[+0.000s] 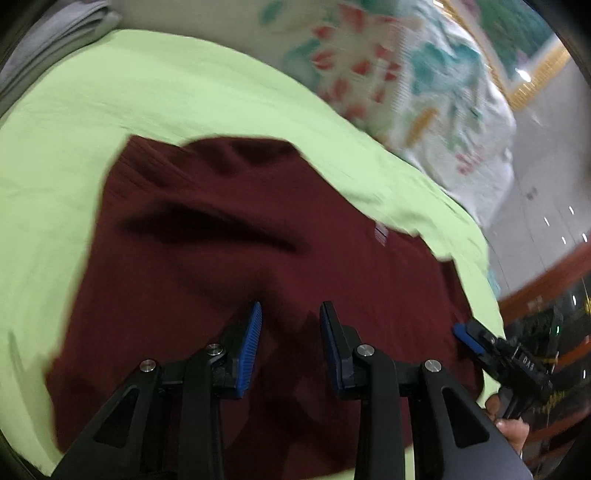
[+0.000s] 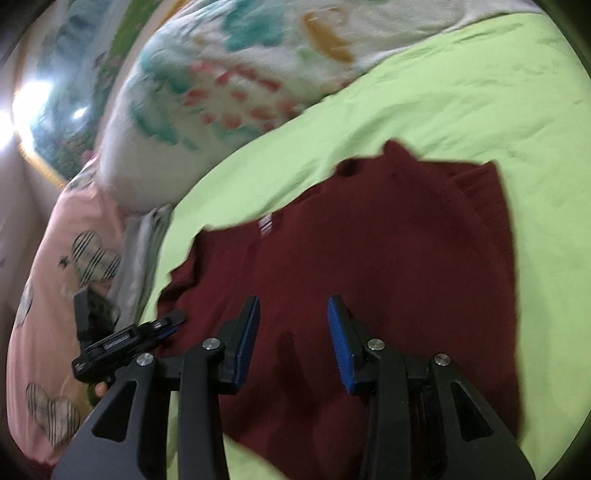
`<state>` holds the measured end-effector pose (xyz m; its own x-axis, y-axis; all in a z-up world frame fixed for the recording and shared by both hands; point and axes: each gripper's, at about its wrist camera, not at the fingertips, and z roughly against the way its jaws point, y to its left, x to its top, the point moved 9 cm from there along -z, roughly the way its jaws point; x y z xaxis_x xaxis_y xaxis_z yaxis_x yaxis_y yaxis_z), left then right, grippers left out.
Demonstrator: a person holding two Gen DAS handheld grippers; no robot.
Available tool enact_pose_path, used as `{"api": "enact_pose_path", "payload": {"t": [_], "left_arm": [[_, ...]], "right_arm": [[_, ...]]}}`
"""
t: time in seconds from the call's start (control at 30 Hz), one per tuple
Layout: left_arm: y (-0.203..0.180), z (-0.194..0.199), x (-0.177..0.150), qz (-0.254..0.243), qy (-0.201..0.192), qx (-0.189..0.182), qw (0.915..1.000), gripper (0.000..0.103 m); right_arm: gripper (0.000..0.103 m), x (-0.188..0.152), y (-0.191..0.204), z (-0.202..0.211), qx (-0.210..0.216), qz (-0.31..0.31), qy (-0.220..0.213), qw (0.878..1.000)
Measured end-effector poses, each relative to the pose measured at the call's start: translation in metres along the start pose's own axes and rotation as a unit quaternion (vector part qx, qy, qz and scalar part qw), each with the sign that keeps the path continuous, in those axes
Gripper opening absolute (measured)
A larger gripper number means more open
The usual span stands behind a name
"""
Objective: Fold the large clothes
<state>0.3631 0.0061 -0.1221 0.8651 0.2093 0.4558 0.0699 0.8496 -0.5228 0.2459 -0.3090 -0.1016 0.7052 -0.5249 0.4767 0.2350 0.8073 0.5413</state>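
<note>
Both claws, left [image 1: 290, 325] and right [image 2: 292, 321], gape empty over maroon garment [image 1: 229, 266], edges free.

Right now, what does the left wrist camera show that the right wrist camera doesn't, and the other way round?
Only the left wrist view shows folded grey fabric at the top left corner and the pale floor beyond the bed.

Only the right wrist view shows the pink pillow with striped hearts.

Both show the maroon garment lying on the lime green sheet, the floral quilt behind it, and both grippers open above the garment: the left gripper and the right gripper.
</note>
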Motion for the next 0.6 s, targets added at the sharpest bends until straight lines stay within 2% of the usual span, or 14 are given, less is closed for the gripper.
{"api": "enact_pose_path", "payload": {"t": [0.03, 0.07, 0.1, 0.13, 0.23, 0.33, 0.47, 0.57, 0.6], "left_arm": [[0.011, -0.002, 0.009, 0.008, -0.003, 0.006, 0.9999, 0.031], [0.025, -0.003, 0.019, 0.019, -0.010, 0.017, 0.9996, 0.025], [0.038, -0.005, 0.030, 0.032, -0.015, 0.016, 0.9992, 0.017], [0.048, -0.005, 0.039, 0.045, -0.018, 0.014, 0.9987, 0.015], [0.073, 0.000, 0.062, 0.078, -0.037, 0.018, 0.9961, 0.013], [0.080, 0.006, 0.070, 0.090, -0.048, 0.019, 0.9946, 0.013], [0.072, 0.029, 0.055, 0.094, -0.061, 0.011, 0.9936, 0.024], [0.058, 0.053, 0.026, 0.090, -0.060, -0.004, 0.9941, 0.035], [0.054, 0.058, 0.015, 0.089, -0.058, -0.009, 0.9943, 0.036]], "right_arm": [[0.039, 0.005, -0.010, -0.001, -0.015, -0.008, -0.006, 1.000], [0.039, 0.013, -0.028, -0.002, -0.036, -0.027, -0.013, 0.999], [0.039, 0.020, -0.042, -0.002, -0.035, -0.049, -0.020, 0.998], [0.039, 0.025, -0.049, -0.001, -0.027, -0.062, -0.027, 0.997], [0.039, 0.037, -0.071, 0.011, -0.025, -0.098, -0.056, 0.993], [0.039, 0.037, -0.078, 0.022, -0.025, -0.115, -0.068, 0.991], [0.040, 0.025, -0.067, 0.037, -0.020, -0.111, -0.074, 0.991], [0.044, 0.013, -0.049, 0.052, -0.010, -0.095, -0.078, 0.992], [0.046, 0.008, -0.043, 0.055, -0.007, -0.088, -0.077, 0.993]]}}
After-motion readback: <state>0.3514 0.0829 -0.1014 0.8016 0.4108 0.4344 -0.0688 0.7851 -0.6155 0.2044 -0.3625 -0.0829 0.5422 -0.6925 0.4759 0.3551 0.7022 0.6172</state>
